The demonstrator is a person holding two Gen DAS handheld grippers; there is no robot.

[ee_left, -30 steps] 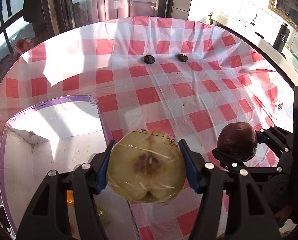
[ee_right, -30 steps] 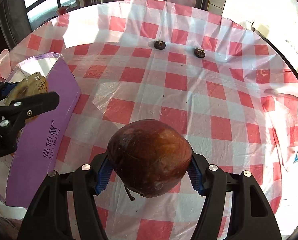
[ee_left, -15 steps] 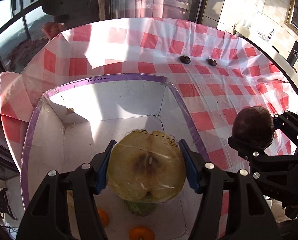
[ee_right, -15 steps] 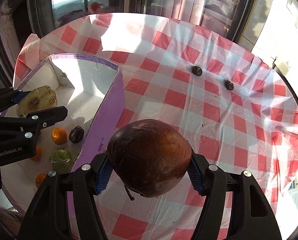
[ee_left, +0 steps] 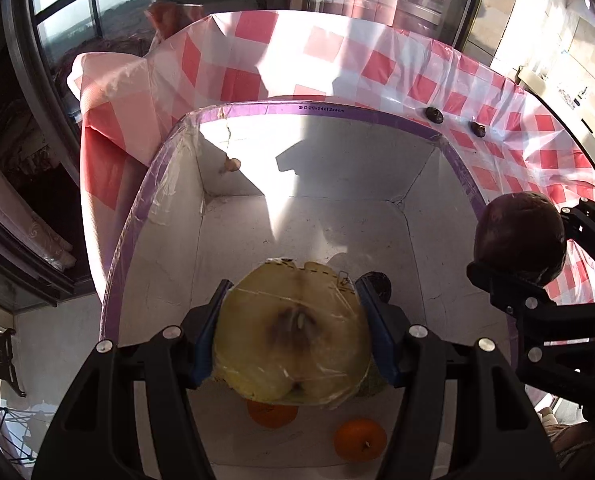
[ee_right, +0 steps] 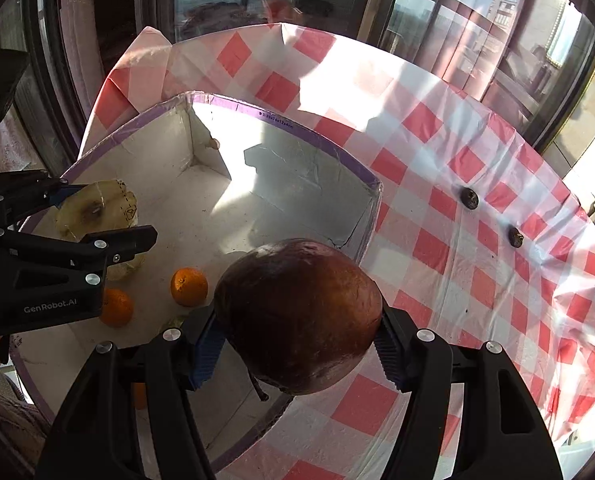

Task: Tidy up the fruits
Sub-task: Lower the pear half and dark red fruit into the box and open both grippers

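Note:
My left gripper (ee_left: 293, 334) is shut on a plastic-wrapped half apple (ee_left: 293, 340), cut face up, held above the floor of the purple-rimmed white box (ee_left: 337, 109); both also show in the right wrist view, the apple (ee_right: 93, 210) over the box (ee_right: 281, 120). My right gripper (ee_right: 297, 320) is shut on a dark red-brown round fruit (ee_right: 301, 312), held over the box's right wall; this fruit also shows in the left wrist view (ee_left: 519, 236). Oranges (ee_right: 188, 286) (ee_right: 115, 307) lie in the box.
A dark fruit (ee_left: 377, 280) and a green fruit lie in the box under my left gripper. Two small dark fruits (ee_right: 469, 198) (ee_right: 515, 237) sit on the red-checked tablecloth (ee_right: 477, 280) beyond the box. Windows close off the far side.
Both grippers have moved left with their fruit, from over the tablecloth to over the box. The half apple hangs deeper in the box; the brown fruit has reached its right wall.

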